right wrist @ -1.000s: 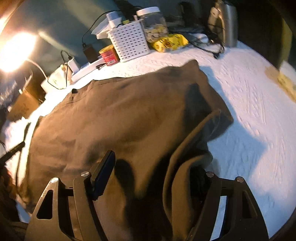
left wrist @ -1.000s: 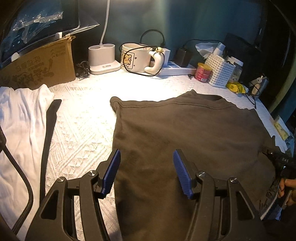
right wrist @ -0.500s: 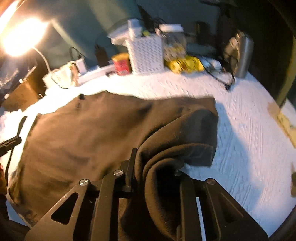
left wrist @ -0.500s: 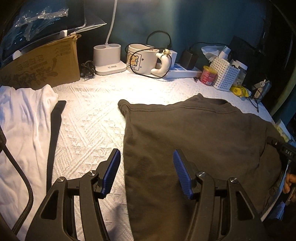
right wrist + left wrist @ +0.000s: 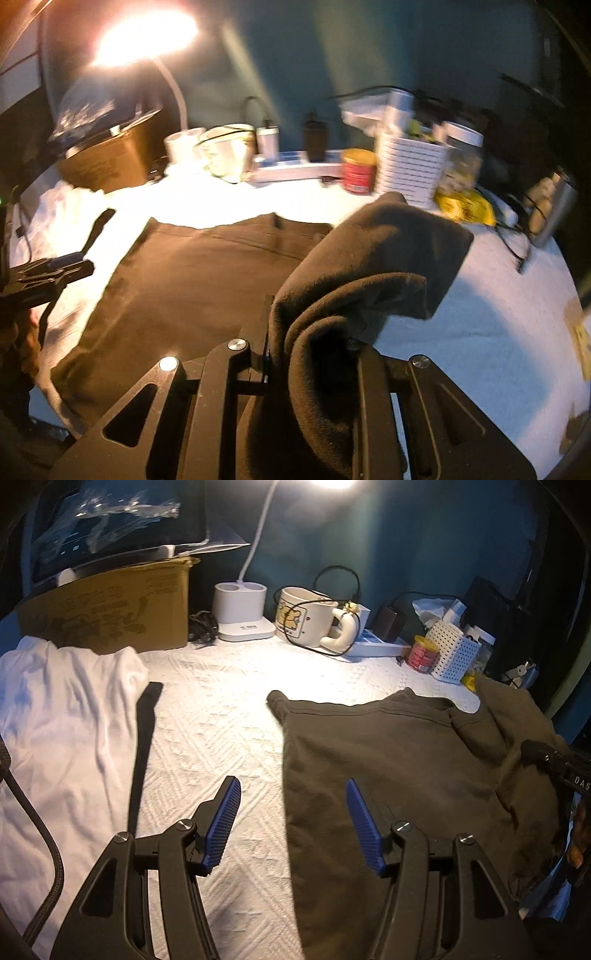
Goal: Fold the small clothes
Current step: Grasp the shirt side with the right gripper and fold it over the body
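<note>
A dark brown T-shirt (image 5: 388, 760) lies flat on the white quilted cover (image 5: 221, 716), collar toward the back. My right gripper (image 5: 310, 332) is shut on the shirt's right side, and a thick fold (image 5: 373, 258) of it hangs lifted above the flat part (image 5: 192, 280). In the left wrist view that raised fold (image 5: 517, 716) stands at the right beside the right gripper (image 5: 554, 760). My left gripper (image 5: 291, 812) is open with nothing between its blue pads (image 5: 221, 823), and the shirt's left edge runs below the gap. The left gripper (image 5: 48, 273) also shows at the right wrist view's left edge.
A white garment (image 5: 66, 720) and a black strap (image 5: 144, 738) lie at the left. Along the back stand a cardboard box (image 5: 107, 613), lamp base (image 5: 242, 613), mug (image 5: 306, 620), power strip (image 5: 376, 648), red can (image 5: 424, 653) and white basket (image 5: 456, 651). A metal flask (image 5: 550, 206) stands far right.
The right gripper closed on the shirt's right side, rose and carried the fold leftward over the shirt. The left gripper drifted left, so its left finger now hangs over bare cover.
</note>
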### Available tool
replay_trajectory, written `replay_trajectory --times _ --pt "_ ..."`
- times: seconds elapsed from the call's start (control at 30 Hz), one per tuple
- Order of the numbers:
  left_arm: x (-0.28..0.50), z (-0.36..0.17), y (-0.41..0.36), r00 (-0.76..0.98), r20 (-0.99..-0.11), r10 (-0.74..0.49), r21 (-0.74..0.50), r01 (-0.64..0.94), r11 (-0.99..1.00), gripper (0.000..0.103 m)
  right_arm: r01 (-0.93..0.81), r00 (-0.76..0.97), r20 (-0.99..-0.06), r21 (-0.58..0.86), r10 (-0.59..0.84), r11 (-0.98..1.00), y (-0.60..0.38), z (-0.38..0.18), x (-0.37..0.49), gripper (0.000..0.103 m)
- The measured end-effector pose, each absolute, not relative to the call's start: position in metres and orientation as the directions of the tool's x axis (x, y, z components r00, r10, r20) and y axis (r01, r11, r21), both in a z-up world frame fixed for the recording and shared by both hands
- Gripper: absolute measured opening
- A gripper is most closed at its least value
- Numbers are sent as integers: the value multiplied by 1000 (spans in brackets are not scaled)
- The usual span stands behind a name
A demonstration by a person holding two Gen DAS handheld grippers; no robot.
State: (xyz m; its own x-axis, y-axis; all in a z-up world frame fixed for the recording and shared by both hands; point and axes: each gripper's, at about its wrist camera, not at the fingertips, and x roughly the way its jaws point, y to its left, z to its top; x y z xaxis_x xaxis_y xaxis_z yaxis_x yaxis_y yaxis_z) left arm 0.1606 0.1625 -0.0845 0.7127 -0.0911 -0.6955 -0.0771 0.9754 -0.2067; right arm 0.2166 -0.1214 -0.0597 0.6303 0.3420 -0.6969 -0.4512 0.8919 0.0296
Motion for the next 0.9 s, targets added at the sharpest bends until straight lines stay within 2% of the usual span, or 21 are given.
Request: replay_trajectory --times 0.33,0.57,0.67,0.73,0.8,0.9 --pt "147 -87 191 722 -689 -63 -220 -125 968 59 -587 529 -744 28 408 809 -42 -74 211 19" --pt "138 -90 200 723 -688 -58 -230 -142 963 59 -667 447 -823 -45 351 743 4 -102 191 20" --pt "135 -89 202 726 -686 -52 -227 -145 963 59 -682 396 -836 8 378 732 12 -101 185 29" --pt "133 -87 203 729 -683 -45 -223 -150 963 59 -694 335 -830 103 446 713 13 -96 183 42" --pt "130 -84 206 733 -679 -32 -217 -159 963 59 -706 300 -812 164 501 689 14 -90 177 49" --pt "123 -77 210 742 -670 -11 -209 -175 962 59 -732 253 -794 216 553 646 16 -80 167 49"
